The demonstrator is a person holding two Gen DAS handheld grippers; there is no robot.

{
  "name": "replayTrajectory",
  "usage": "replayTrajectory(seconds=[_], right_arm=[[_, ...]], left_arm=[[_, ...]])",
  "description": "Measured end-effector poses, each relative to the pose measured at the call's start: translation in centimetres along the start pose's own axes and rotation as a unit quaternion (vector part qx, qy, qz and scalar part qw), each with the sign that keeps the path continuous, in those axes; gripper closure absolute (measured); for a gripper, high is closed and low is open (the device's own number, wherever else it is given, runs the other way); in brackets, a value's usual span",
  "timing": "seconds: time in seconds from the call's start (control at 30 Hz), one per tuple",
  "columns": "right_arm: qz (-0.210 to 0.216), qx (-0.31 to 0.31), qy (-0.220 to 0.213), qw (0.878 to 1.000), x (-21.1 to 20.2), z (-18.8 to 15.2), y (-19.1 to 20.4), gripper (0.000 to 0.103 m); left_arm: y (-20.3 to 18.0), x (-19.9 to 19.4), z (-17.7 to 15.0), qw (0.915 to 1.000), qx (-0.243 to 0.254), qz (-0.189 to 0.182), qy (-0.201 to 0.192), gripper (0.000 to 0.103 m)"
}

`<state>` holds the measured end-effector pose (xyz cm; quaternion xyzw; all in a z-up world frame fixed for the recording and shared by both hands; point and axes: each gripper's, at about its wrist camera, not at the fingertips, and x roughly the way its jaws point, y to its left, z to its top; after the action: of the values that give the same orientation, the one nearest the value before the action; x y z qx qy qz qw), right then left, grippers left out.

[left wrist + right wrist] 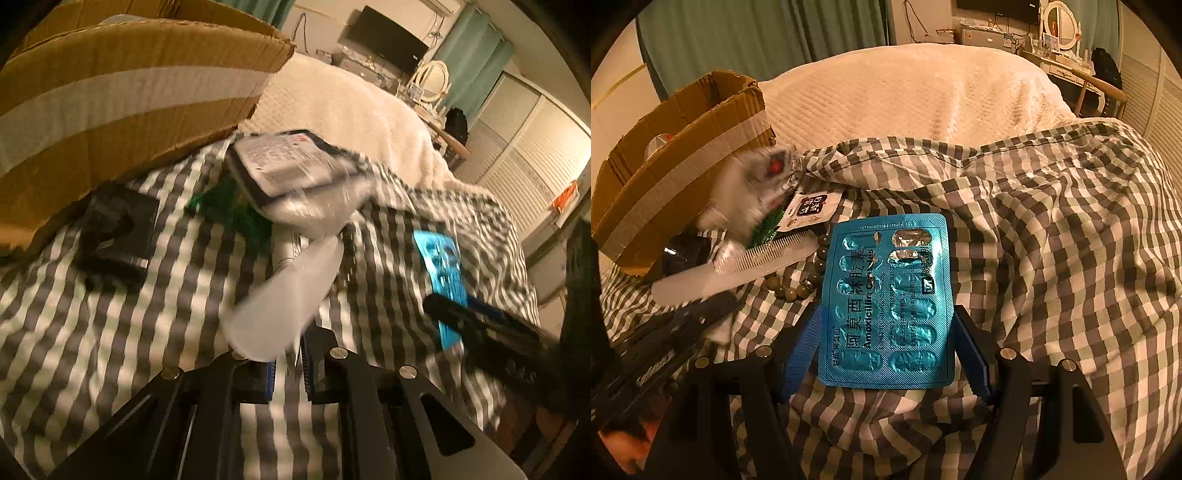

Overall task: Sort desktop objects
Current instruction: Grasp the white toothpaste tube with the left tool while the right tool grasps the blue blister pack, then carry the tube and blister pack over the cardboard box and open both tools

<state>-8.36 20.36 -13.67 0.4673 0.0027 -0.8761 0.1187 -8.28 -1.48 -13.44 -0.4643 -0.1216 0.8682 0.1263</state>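
Broadly, everything lies on a bed under a checked cover (1052,221), with the cardboard box (683,155) at my far left as the likely sorting bin. Next in size is the blue blister pack (886,302), flat on the cover between my right gripper (886,354) fingers, which stand apart and beside its long edges. My left gripper (288,373) seems clamped on the pale comb (284,299), though blur makes the contact hard to confirm. A bead bracelet (798,284) lies just left of the pack. I judge the thin foil could buckle or slide on the soft cloth when I close on it, and the comb could slip out mid-swing. The pack reads "Amoxicillin Capsules" with Chinese characters; the sachet (812,206) print is too small to read.
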Motion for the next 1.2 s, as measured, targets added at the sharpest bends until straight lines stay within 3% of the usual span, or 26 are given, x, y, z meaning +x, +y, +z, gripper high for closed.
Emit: replayTrajectory(seconds=[0.17, 0.33, 0.53, 0.83, 1.2], right_arm=[[-0.001, 0.001, 0.002, 1.000, -0.2, -0.3, 0.0, 0.034], [0.002, -0.002, 0.002, 1.000, -0.2, -0.4, 0.1, 0.034], [0.006, 0.005, 0.006, 1.000, 0.1, -0.4, -0.1, 0.034], [0.000, -0.004, -0.006, 1.000, -0.8, -0.3, 0.3, 0.034], [0.012, -0.003, -0.035, 0.999, -4.9, -0.9, 1.5, 0.034]], left_arm=[[-0.1, -0.1, -1.6, 0.9984, 0.021, 0.012, 0.051, 0.092], [0.2, 0.8, -1.1, 0.9989, 0.016, 0.021, 0.039, 0.090], [-0.1, 2.2, -0.1, 0.9979, 0.046, 0.037, 0.028, 0.091], [0.2, -1.3, -1.7, 0.9989, 0.029, 0.005, 0.037, 0.092], [0.3, -8.1, -0.7, 0.9983, 0.029, 0.019, -0.046, 0.092]])
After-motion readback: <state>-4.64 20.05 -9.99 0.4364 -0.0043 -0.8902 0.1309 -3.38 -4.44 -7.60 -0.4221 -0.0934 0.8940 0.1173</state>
